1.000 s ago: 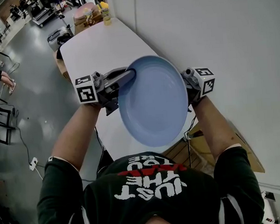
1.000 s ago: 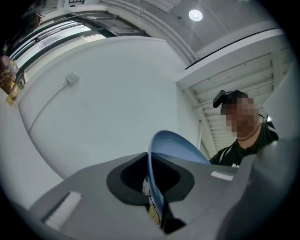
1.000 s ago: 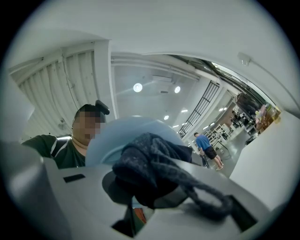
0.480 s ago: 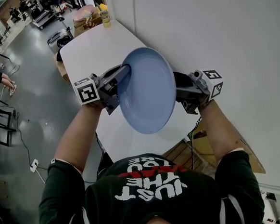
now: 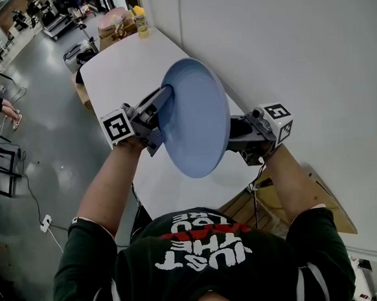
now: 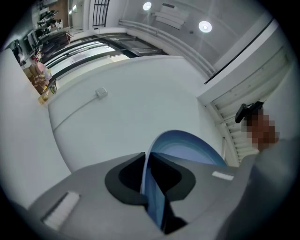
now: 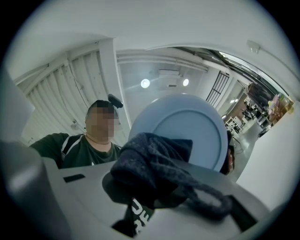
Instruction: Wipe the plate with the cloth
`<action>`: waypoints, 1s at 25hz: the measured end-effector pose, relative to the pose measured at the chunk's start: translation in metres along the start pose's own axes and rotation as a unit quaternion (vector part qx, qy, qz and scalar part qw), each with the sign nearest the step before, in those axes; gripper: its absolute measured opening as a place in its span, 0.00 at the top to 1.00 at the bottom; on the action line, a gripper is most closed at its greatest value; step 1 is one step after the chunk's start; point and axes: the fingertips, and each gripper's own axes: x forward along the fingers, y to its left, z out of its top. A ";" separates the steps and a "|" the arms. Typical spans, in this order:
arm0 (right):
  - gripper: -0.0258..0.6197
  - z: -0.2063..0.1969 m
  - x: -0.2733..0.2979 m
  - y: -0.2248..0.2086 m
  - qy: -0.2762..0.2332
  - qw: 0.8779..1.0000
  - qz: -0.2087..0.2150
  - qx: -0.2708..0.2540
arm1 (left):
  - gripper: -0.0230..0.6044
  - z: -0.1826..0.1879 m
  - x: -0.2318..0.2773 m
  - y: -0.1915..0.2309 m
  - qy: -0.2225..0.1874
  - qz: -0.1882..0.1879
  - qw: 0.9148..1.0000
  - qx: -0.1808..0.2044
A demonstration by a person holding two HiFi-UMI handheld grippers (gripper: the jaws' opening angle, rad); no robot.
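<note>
Blue plate [image 5: 195,117] stands nearly on edge in the air above the white table [image 5: 120,67]. The left gripper [image 5: 164,102] grips the plate rim at about 10 o'clock in the head view; the rim sits between its jaws, which stand narrowly apart and are opening. The right gripper [image 5: 234,135] sits at about 4 o'clock of the plate, jaws clamped on a dark knitted cloth [image 7: 154,157]. In the right gripper view the cloth overlaps the plate at 7 o'clock; contact cannot be confirmed.

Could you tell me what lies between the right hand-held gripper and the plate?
The dark cloth, clamped in that hand-held gripper; the right gripper view shows it.
</note>
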 end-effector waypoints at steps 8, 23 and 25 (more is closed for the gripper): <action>0.89 -0.025 0.011 -0.015 0.027 0.999 -0.005 0.018 | 0.90 0.005 0.002 -0.011 -0.022 -0.012 1.000 -0.012; 0.89 -0.026 0.013 -0.079 0.082 0.990 -0.109 -0.025 | 0.90 -0.001 0.009 -0.034 0.004 -0.059 0.997 -0.043; 0.89 -0.012 0.011 -0.082 0.065 0.990 -0.119 -0.043 | 0.91 -0.005 0.009 -0.033 0.010 -0.063 0.996 -0.057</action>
